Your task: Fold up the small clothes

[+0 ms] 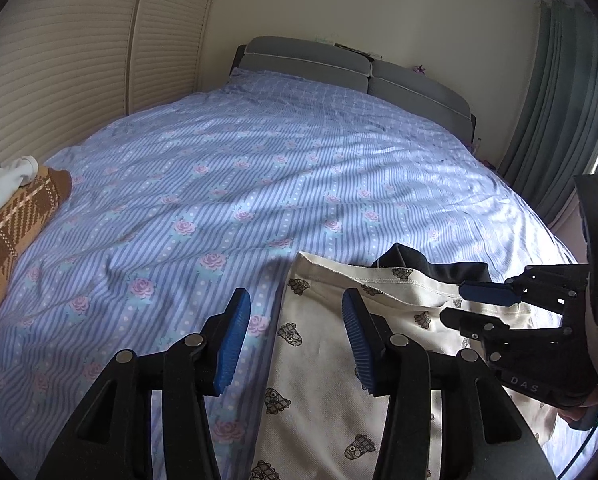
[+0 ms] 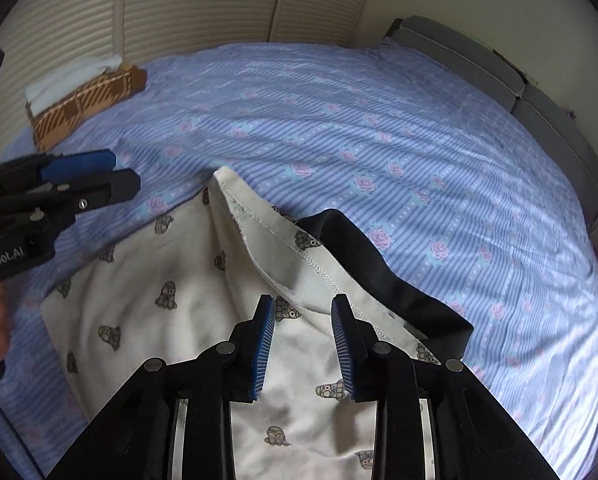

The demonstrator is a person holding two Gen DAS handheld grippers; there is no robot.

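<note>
Right claw (image 2: 303, 312) released, nothing gripped — hangs right over the cream garment (image 2: 171, 280) on the bed (image 2: 379, 128), near its dark waistband (image 2: 363, 256). Left claw (image 1: 295, 320) also released, at the garment's left edge. Garment runs long toward the headboard; right claw nearer.

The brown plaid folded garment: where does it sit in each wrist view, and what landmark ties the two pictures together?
Left wrist view: brown plaid garment at the far left edge, on the bed, white cloth on top of it.
Right wrist view: the same garment at upper left, near the louvred doors.
Shared landmark: the grey headboard, top centre in the left view, upper right in the right view.
</note>
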